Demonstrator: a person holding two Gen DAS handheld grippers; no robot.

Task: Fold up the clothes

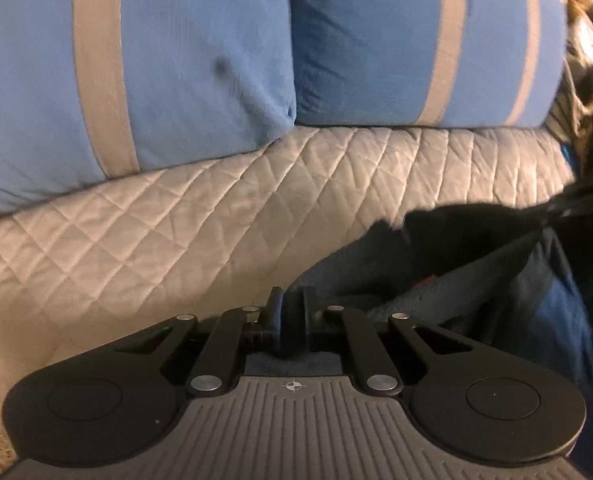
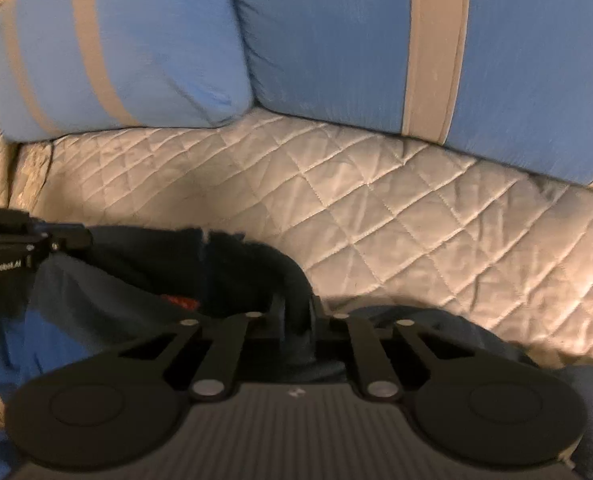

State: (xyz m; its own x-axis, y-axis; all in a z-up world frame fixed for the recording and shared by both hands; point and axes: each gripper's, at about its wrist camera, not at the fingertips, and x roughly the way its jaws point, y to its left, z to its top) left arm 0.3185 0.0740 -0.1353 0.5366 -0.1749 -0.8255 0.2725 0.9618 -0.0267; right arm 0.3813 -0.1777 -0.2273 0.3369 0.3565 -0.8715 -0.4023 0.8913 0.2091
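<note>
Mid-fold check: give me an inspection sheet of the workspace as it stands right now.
Surface: grey quilted cover, wrinkled.
Job's things: dark blue garment, bunched and lifted between both grippers; red tag inside.
Clutter: nothing seen.
Grippers: left gripper shut on garment fabric; right gripper shut on its other edge.
Cables: nothing seen.
Surroundings: two blue cushions with grey stripes behind the cover; dark blurred shape at far right of left view, not identifiable.

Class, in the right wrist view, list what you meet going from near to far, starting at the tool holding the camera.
Right tool, shut on the dark blue garment → quilted grey cover → blue cushions with grey stripes.
</note>
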